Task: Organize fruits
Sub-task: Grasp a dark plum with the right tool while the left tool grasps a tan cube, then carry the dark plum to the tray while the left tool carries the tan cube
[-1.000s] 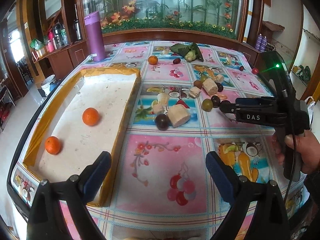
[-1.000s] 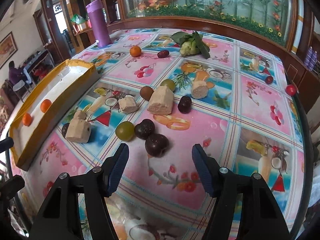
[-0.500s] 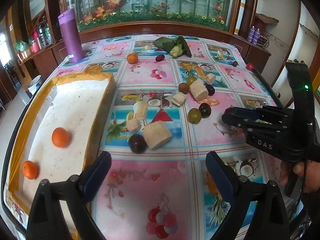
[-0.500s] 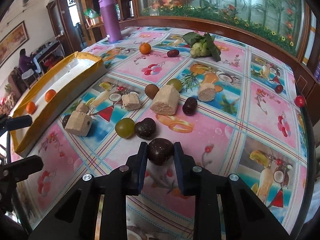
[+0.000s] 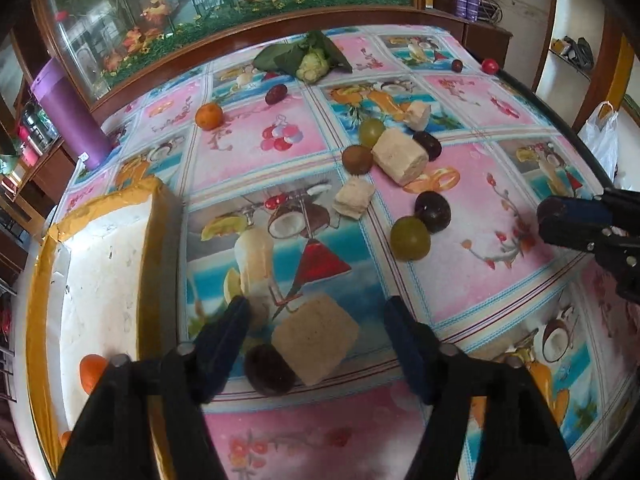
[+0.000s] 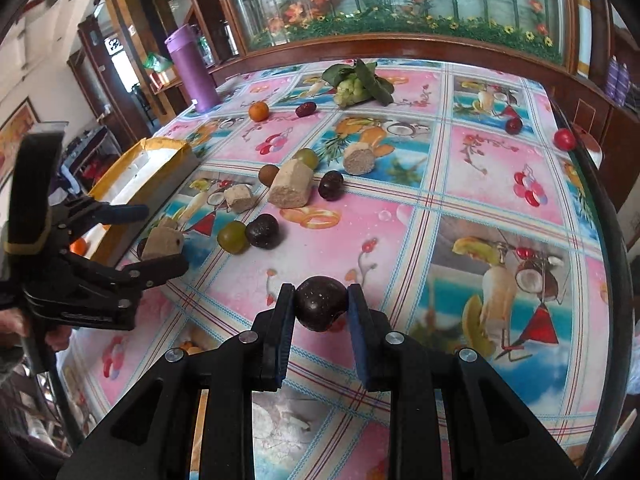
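Observation:
My right gripper [image 6: 320, 300] is shut on a dark plum [image 6: 320, 309], held just above the fruit-print tablecloth. In the left wrist view that gripper [image 5: 560, 218] comes in from the right edge. My left gripper [image 5: 316, 332] hangs low over a tan block [image 5: 316, 338] and a second dark plum [image 5: 269, 369]. Both lie between its jaws, which are closing without touching either one. To the left is the white tray with a yellow rim [image 5: 40, 280], holding an orange [image 5: 91, 372]. A green fruit [image 5: 410, 238] and another dark plum [image 5: 433, 212] lie mid-table.
More tan blocks, a kiwi [image 5: 357, 159] and small fruits are scattered further back. An orange [image 5: 209, 116], a leafy vegetable [image 5: 308, 60] and a purple bottle [image 5: 68, 120] stand toward the far side. Red fruits [image 5: 490, 66] sit near the table's right edge.
The right gripper shut on the dark plum and drew it back off the table. The left gripper moved right and down over the tan block and plum, and its jaws narrowed.

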Demonstrator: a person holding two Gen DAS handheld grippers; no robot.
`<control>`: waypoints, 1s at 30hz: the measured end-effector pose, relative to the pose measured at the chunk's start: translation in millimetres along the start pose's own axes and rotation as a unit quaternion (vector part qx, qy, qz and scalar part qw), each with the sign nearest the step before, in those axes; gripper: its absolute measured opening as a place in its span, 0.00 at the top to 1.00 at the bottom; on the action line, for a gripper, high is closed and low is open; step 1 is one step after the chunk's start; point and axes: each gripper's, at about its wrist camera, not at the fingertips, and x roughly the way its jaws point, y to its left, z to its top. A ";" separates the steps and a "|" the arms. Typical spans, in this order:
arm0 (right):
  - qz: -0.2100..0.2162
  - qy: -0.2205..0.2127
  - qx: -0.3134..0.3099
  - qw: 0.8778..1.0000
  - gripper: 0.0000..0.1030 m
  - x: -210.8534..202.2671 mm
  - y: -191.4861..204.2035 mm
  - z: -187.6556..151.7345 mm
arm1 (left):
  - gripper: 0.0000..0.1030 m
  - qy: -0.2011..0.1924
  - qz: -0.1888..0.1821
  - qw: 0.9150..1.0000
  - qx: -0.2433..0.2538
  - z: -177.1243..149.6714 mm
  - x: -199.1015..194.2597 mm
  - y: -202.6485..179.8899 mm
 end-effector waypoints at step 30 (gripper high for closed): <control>-0.043 0.019 0.007 0.999 0.74 -2.9 2.6 -32.6 | 0.47 -0.026 -0.114 0.993 -0.013 -55.7 -36.1 -31.2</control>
